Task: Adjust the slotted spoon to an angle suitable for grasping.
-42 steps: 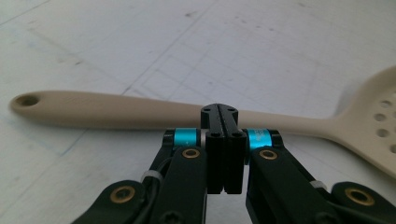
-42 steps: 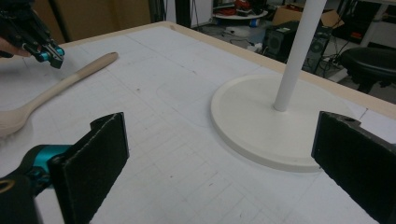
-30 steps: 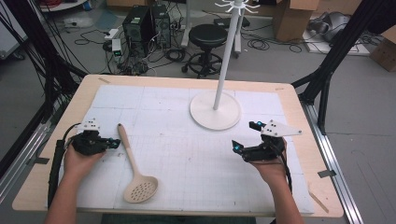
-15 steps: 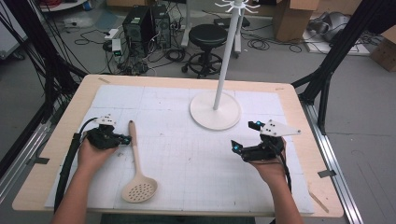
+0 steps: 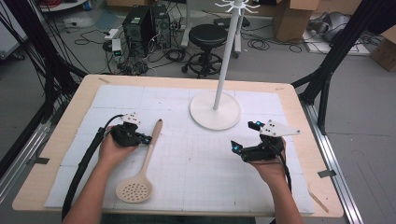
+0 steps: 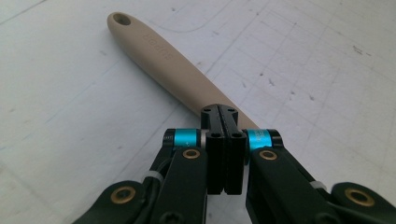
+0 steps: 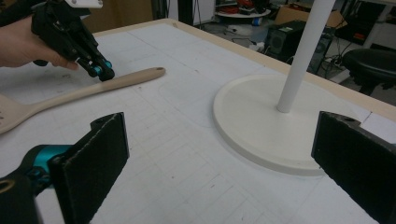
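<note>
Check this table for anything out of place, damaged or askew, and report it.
Nothing stands out. The slotted spoon lies flat on the gridded mat, whole and unspilled. The left gripper sits shut by its handle; whether it touches is unclear. The white stand is upright. The right gripper is open, holding nothing.

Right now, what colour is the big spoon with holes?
Beige, a light tan; the spoon shows best in the high view.

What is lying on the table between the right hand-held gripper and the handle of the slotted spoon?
Nothing: in the high view, only bare white gridded mat separates the right hand-held gripper from the spoon handle. The right gripper view shows the same.
</note>
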